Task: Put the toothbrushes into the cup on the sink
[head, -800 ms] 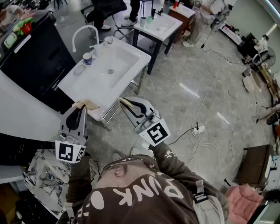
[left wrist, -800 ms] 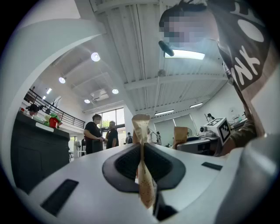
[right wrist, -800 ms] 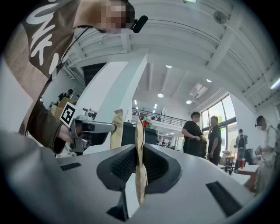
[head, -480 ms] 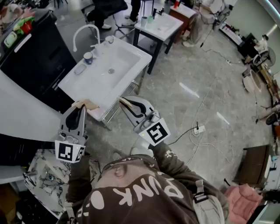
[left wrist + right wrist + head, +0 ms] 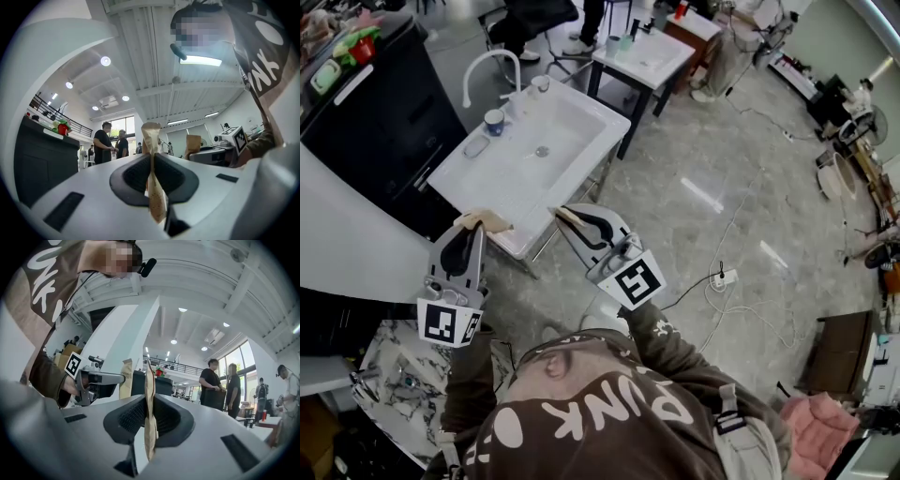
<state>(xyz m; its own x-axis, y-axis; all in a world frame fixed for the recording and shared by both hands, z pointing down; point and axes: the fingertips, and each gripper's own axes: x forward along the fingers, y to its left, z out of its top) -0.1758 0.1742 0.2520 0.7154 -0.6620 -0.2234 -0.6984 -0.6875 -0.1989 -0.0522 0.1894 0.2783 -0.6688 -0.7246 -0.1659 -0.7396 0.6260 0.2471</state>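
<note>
Barely anything has changed since a moment ago: the left gripper (image 5: pixel 478 223) and right gripper (image 5: pixel 565 216) hover at the near edge of the white sink (image 5: pixel 572 117), each with its jaws pressed together and empty. One cup (image 5: pixel 494 121) stands at the sink's far left corner beside the faucet (image 5: pixel 487 67). The toothbrushes are too small to make out. A second sink (image 5: pixel 666 58) stands beyond on the grey marble floor (image 5: pixel 722 159).

distant cup (image 5: pixel 494 121), contents too small

Bright overhead lighting, fisheye distortion, floor glare
</note>
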